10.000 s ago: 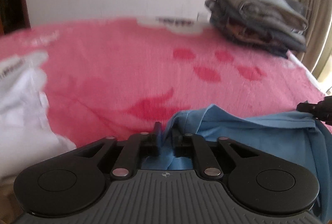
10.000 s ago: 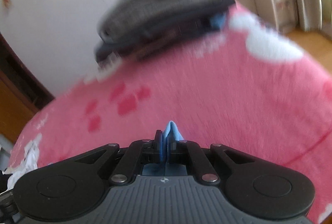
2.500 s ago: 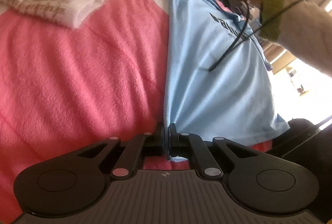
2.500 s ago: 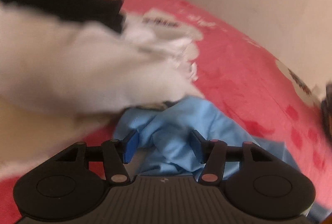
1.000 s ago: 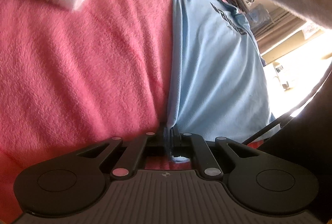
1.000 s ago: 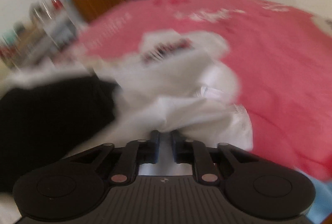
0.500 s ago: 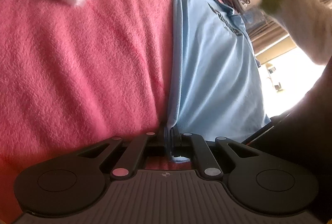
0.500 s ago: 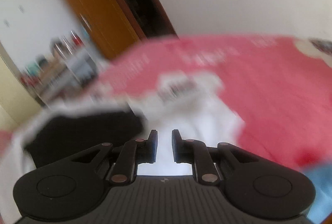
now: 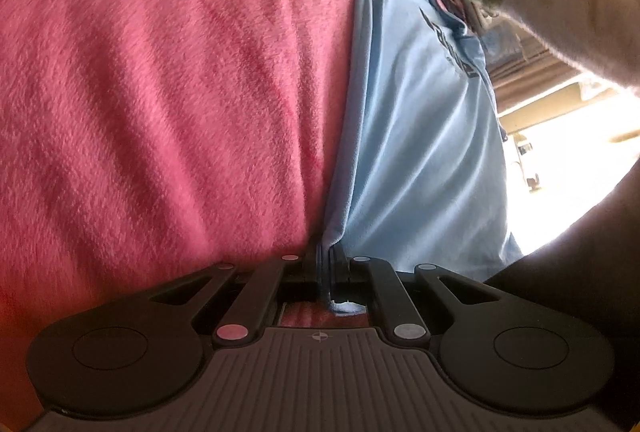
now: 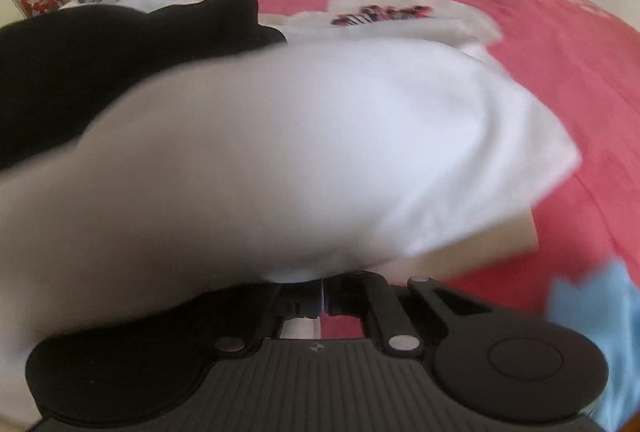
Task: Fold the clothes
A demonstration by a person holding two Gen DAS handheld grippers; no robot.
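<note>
Right wrist view: right gripper (image 10: 323, 298) jaws pressed together on a white garment (image 10: 320, 152) that drapes over the left finger and fills the frame; half a second ago the jaws stood apart with nothing between them, so a grab has just happened
Left wrist view: left gripper (image 9: 326, 264) clenched on the hem corner of the light blue shirt (image 9: 420, 136); same pinch as in the last frames
Blue shirt place: spread along the pink blanket (image 9: 160, 92), printed chest toward the far end; its edge shows at lower right (image 10: 592, 312) in the right view
Far corner: no longer held by the right tool; sleeve (image 9: 560, 4) of the person hangs above it
Black garment (image 10: 100, 60): lies behind the white one
Meaning: judged, the right hand is clearing the white piece from the shirt's top so the blue shirt can lie flat for folding; no fold visible in it
</note>
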